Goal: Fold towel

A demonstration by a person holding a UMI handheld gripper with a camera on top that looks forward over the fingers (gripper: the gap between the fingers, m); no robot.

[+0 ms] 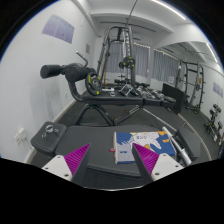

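My gripper (pixel 112 166) is open and empty, its two fingers with magenta pads (pixel 76 159) spread wide above a dark grey table (pixel 100 135). Nothing stands between the fingers. Just beyond the right finger lies a blue and white flat packet (pixel 125 140), with a small red bit (pixel 111 150) beside it. A pale, cloth-like thing (pixel 168 148) lies on the table past the right finger; I cannot tell whether it is the towel. No other towel shows.
A black flat object (pixel 45 132) sits on the table beyond the left finger. Behind the table is a gym: a padded bench machine (pixel 80 75), a cable tower (pixel 122 55) and a rack (pixel 195 85) to the right.
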